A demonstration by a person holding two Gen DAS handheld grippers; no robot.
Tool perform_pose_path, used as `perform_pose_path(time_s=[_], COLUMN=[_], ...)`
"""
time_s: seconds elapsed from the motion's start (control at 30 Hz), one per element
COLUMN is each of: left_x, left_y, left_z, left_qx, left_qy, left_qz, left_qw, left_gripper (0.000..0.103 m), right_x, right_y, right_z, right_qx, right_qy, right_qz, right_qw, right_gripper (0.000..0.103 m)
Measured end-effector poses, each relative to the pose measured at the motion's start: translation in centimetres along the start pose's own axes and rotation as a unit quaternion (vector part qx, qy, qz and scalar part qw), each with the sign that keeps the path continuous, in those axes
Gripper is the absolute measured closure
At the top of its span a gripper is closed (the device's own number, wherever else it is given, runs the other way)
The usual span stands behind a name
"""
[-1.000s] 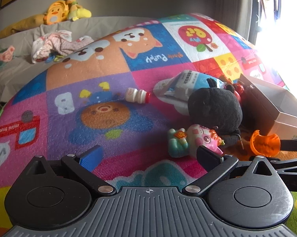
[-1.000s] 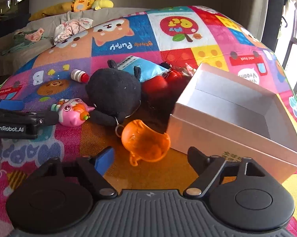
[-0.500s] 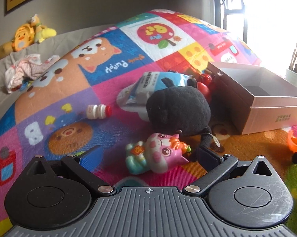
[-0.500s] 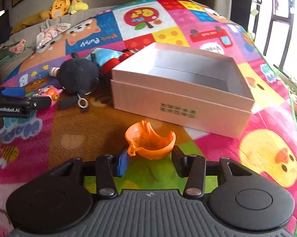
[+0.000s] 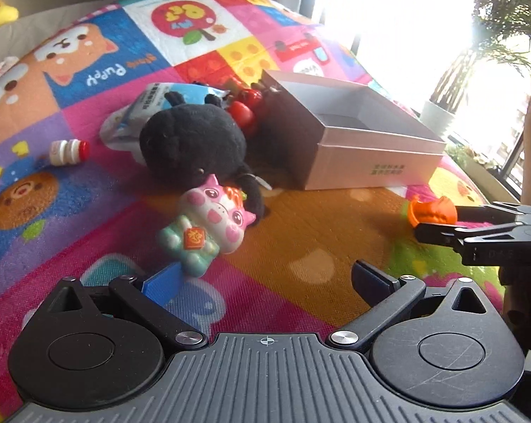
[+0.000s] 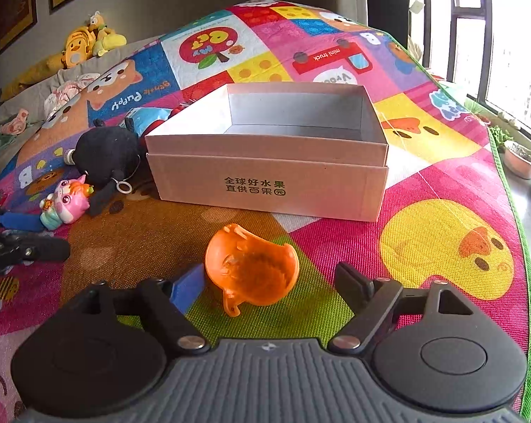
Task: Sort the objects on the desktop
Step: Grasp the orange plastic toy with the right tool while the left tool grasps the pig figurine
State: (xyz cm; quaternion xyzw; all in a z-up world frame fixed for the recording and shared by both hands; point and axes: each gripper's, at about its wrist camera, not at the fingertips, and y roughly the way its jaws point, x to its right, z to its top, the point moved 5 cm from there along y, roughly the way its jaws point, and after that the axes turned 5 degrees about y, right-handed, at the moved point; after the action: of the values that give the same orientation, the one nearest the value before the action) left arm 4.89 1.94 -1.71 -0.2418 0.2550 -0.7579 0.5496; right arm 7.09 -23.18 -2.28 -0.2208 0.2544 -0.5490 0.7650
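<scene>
one box (image 6: 265, 183), two plush toys (image 5: 191, 141), one bottle (image 5: 69, 148), one orange cup (image 6: 253, 275).

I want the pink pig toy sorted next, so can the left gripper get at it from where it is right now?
Probably yes. The left gripper has its jaws open, and the pink pig toy lies on the play mat just ahead of the blue-padded finger, with nothing between. The black plush touches it only behind.

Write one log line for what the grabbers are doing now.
left gripper: open, by pig toy | right gripper: open around orange cup | box: empty
</scene>
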Motion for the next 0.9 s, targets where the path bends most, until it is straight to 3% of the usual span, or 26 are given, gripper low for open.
perform_pose_path(time_s=[0.17, 0.3, 0.37, 0.43, 0.6, 0.8, 0.9], left_x=[-1.0, -1.3, -1.0, -0.8, -0.5, 1.2, 1.6], left_y=[0.3, 1.7, 2.6, 3.3, 3.4, 1.7, 0.9], left_z=[1.2, 2.4, 2.6, 2.5, 2.2, 1.3, 1.0], left_qx=[0.031, 0.028, 0.018, 0.003, -0.004, -0.001, 0.01], left_qy=[0.033, 0.061, 0.078, 0.087, 0.077, 0.069, 0.077], left_qz=[0.108, 0.128, 0.134, 0.136, 0.12, 0.043, 0.049], left_qw=[0.9931, 0.9895, 0.9877, 0.9869, 0.9898, 0.9967, 0.9958], left_gripper=[0.0, 0.0, 0.009, 0.019, 0.017, 0.015, 0.015], right_x=[-0.4, -1.0, -1.3, -1.4, -1.4, -1.6, -1.6], right_y=[-0.1, -0.3, -0.3, -0.3, -0.1, -0.1, -0.1], right_z=[-0.1, -0.2, -0.3, -0.3, -0.3, -0.3, -0.4], right_qx=[0.003, 0.007, 0.009, 0.009, 0.003, 0.003, 0.002], right_qy=[-0.011, -0.032, -0.04, -0.043, -0.041, -0.047, -0.049], right_qz=[0.004, 0.0, -0.003, -0.004, -0.004, -0.006, -0.008], right_qw=[1.0, 0.999, 0.999, 0.999, 0.999, 0.999, 0.999], right_gripper=[0.019, 0.018, 0.017, 0.017, 0.016, 0.013, 0.013])
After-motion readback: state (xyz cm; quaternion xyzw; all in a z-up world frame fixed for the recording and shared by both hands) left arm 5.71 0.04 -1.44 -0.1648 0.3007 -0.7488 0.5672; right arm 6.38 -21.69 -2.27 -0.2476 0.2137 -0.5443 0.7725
